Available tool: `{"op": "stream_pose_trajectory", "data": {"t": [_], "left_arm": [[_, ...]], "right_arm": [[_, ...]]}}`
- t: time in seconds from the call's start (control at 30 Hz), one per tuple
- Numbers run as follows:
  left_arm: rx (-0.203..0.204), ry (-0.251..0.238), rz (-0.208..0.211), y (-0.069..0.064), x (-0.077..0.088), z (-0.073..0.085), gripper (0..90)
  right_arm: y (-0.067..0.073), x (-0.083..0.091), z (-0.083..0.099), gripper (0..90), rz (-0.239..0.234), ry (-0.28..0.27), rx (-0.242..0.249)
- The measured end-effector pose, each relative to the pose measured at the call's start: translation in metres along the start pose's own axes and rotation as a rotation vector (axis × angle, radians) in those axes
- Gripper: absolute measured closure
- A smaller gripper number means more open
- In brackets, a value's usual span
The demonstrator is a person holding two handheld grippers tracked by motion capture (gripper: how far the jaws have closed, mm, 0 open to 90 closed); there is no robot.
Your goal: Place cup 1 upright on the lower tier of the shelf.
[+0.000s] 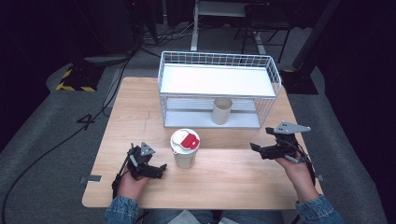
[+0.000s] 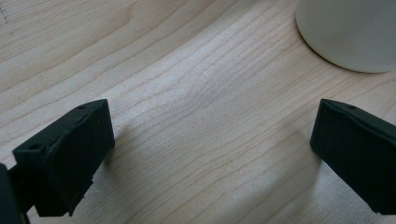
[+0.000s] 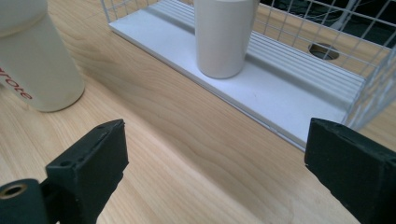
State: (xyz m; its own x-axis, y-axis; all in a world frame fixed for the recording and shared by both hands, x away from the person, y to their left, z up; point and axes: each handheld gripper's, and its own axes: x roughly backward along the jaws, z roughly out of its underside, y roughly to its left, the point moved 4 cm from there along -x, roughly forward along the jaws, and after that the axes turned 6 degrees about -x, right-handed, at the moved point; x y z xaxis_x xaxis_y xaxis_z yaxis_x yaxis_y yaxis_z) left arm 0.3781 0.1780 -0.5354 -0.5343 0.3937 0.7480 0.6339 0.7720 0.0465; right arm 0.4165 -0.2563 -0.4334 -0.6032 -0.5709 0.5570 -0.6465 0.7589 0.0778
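A cream paper cup with a white lid and a red patch on top [image 1: 185, 148] stands on the wooden table [image 1: 219, 182] in front of a white wire rack [image 1: 219, 88]. An open-topped cream cup [image 1: 222, 111] stands upright on the rack's lower shelf [image 3: 289, 98]. My left gripper [image 1: 160, 170] rests low, just left of the lidded cup, open and holding nothing; that cup's base [image 2: 348, 32] is past its right jaw. My right gripper [image 1: 259, 150] hovers to the cup's right, open and holding nothing, looking at the lidded cup [image 3: 35, 65] and the plain cup [image 3: 223, 35].
The rack has a solid white upper shelf [image 1: 215, 79] and wire walls, and it is open toward me. Bare wood lies between the two grippers. Cables and a desk frame [image 1: 196, 28] lie on the grey floor beyond the table.
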Motion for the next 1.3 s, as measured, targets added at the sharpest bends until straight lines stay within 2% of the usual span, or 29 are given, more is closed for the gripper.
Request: {"op": "stream_pose_trajectory", "data": {"t": [0.07,0.13,0.17,0.23,0.37,0.47,0.6,0.73,0.9,1.13,1.3], "left_arm": [[-0.001,0.000,0.000,0.000,0.000,0.000,0.2],[0.005,-0.001,-0.001,0.000,0.000,0.000,0.2],[0.006,-0.001,-0.001,0.000,0.000,0.000,0.2],[0.007,0.000,-0.002,0.000,0.000,0.000,0.2],[0.006,0.000,-0.002,0.000,0.000,0.000,0.2],[0.003,0.000,-0.004,0.000,0.000,0.000,0.3],[0.006,-0.001,-0.003,0.000,0.000,0.000,0.2],[0.007,-0.001,-0.003,0.000,0.000,0.000,0.3],[0.005,0.000,-0.004,0.000,0.000,0.000,0.3],[0.008,-0.001,-0.006,0.000,0.000,0.000,0.3],[0.009,-0.001,-0.006,-0.001,0.000,0.000,0.3]], "right_arm": [[0.000,0.005,0.006,8.8,0.002,-0.008,-0.009],[-0.001,0.010,0.012,15.3,-0.017,-0.019,-0.022],[-0.002,0.013,0.016,16.1,-0.038,-0.030,-0.033],[-0.004,0.018,0.023,15.7,-0.044,-0.039,-0.044],[-0.005,0.024,0.039,15.6,-0.031,-0.042,-0.046],[-0.008,0.026,0.047,15.6,-0.027,0.001,-0.027],[-0.012,0.027,0.060,15.7,-0.010,0.018,-0.044],[-0.013,0.023,0.074,15.7,0.003,0.060,-0.046],[-0.012,0.016,0.086,15.7,-0.005,0.076,-0.068],[-0.011,0.005,0.103,15.6,0.036,0.143,-0.051],[-0.013,0.003,0.112,15.4,0.048,0.154,-0.068]]}}
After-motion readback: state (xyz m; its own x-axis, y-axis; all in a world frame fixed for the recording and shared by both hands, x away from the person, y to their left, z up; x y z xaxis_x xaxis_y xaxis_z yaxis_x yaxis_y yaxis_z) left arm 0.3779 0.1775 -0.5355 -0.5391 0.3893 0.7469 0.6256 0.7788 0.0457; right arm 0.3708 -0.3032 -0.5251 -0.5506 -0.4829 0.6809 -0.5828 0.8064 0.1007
